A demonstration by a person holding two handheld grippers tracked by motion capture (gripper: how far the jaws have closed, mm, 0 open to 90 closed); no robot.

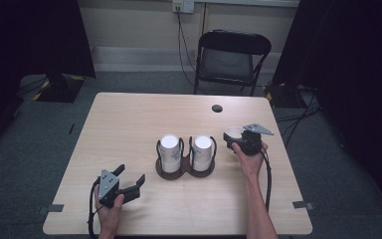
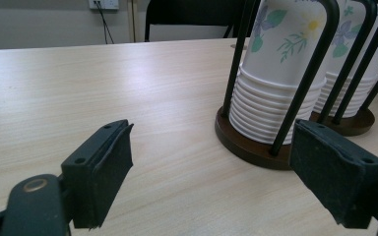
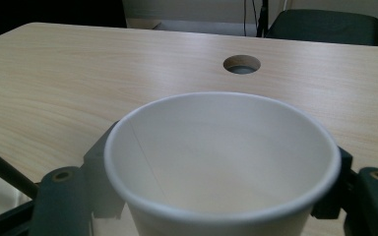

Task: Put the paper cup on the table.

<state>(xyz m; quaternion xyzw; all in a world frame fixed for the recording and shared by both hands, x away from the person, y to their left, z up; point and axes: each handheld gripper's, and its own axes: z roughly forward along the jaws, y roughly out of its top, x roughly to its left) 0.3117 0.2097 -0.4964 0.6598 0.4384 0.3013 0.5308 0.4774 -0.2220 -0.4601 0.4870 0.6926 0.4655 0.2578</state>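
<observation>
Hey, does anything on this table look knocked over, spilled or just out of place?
Nothing stands out. Both cup stacks stand upright in the holder. The right gripper holds one empty cup upright, and the left gripper is open. The table looks dry.

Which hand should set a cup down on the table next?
Right: its claw already grips an upright cup. The left claw is open, near the rack.
</observation>
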